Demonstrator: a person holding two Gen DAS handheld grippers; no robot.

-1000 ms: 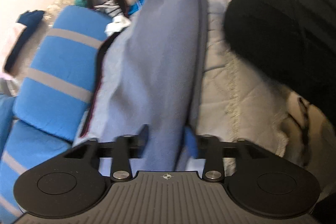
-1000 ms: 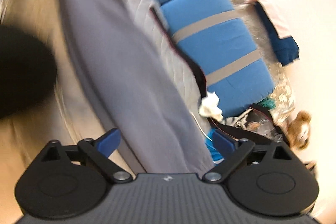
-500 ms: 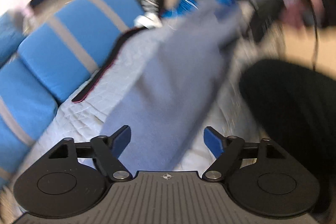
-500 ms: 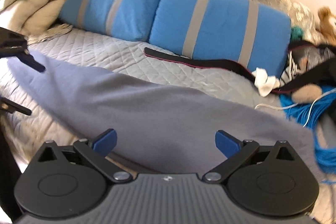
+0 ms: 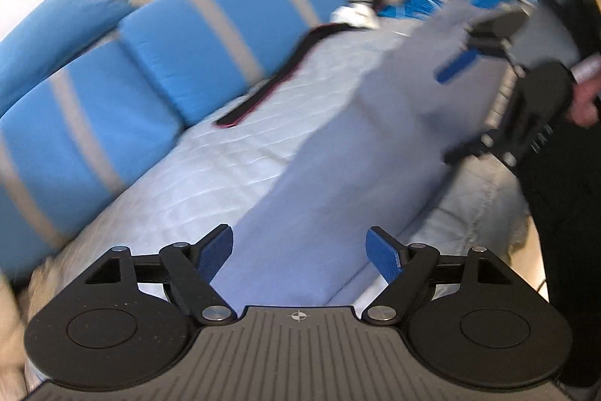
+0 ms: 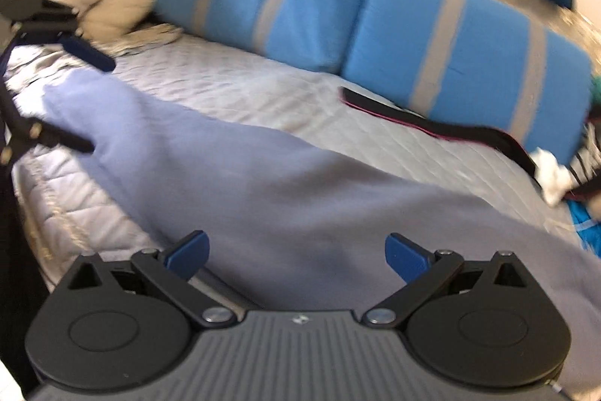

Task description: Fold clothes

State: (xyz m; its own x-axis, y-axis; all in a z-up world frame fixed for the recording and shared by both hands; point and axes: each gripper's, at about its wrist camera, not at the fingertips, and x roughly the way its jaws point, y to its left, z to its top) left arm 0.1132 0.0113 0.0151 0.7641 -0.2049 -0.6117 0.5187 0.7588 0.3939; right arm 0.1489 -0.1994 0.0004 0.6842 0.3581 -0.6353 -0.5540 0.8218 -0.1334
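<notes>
Grey-blue garment [image 5: 338,145] lies as a long narrow band on the quilted bed cover [image 5: 210,168], near the front edge of the bed. In the left wrist view it runs from 6 o'clock up to 1 o'clock; in the right wrist view it runs from 5 o'clock out to 9 o'clock. Whether the band is one layer or already doubled lengthwise cannot be told; both views are motion-blurred.

Left gripper [image 5: 299,254]: fingers spread wide, nothing between them, over one end of the band. Right gripper [image 6: 296,252]: fingers spread wide, also empty, over the other end. Each gripper shows in the other's view, at 1 o'clock and at 9 o'clock.

Risks as judged from here:
- The band lies close to the bed's edge. A one-sided pull or a slack end could drag it over the edge.
- With fingers this wide and soft cloth beneath, a closing pinch may catch the bed cover along with the garment, or only the top layer, giving a skewed fold.
- Black strap [image 6: 443,128] and striped blue pillows [image 6: 375,25] sit at 2 o'clock in the right wrist view; a wide sweep could snag the strap.
- Uneven lift between the two ends would twist the band.
</notes>
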